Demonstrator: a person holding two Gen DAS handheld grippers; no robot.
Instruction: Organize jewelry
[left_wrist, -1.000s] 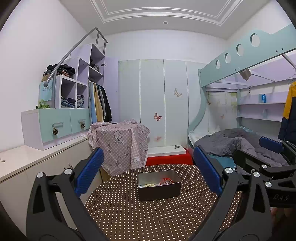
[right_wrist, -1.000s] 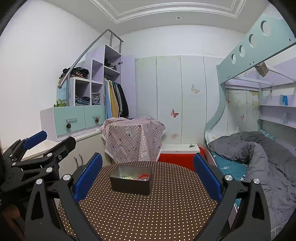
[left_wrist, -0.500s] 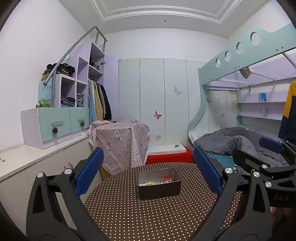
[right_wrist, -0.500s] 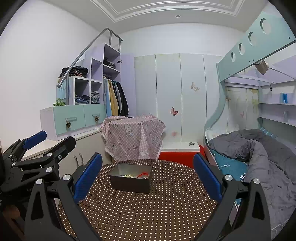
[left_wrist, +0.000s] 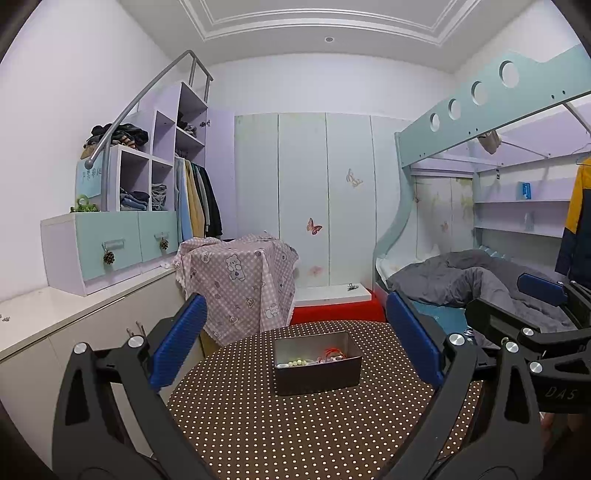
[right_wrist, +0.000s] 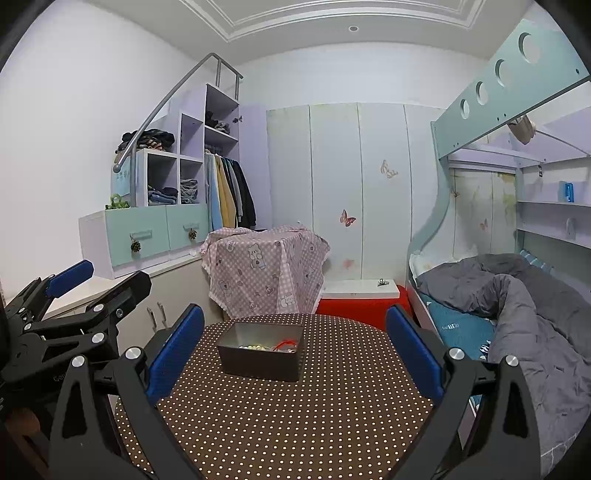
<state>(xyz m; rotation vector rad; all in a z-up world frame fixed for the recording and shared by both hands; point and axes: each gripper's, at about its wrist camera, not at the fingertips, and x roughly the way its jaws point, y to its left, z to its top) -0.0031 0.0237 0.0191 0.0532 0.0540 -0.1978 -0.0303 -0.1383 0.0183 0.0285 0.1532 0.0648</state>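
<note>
A dark metal box (left_wrist: 317, 362) stands on a round table with a brown polka-dot cloth (left_wrist: 295, 424). It also shows in the right wrist view (right_wrist: 261, 356). Inside lie pale green beads (left_wrist: 293, 363) and a red string piece (left_wrist: 334, 352). My left gripper (left_wrist: 295, 343) is open and empty, held above the table short of the box. My right gripper (right_wrist: 295, 341) is open and empty, also short of the box. The right gripper shows at the right of the left view (left_wrist: 532, 314); the left gripper shows at the left of the right view (right_wrist: 77, 295).
A stand draped in pink check cloth (left_wrist: 240, 280) is behind the table. A white counter with teal drawers (left_wrist: 110, 251) runs along the left. A bunk bed with a grey duvet (right_wrist: 517, 295) is on the right. A red box (right_wrist: 362, 306) sits by the wardrobe.
Both views have tilted slightly, so the box sits a little higher in frame. Both grippers stay open and empty.
</note>
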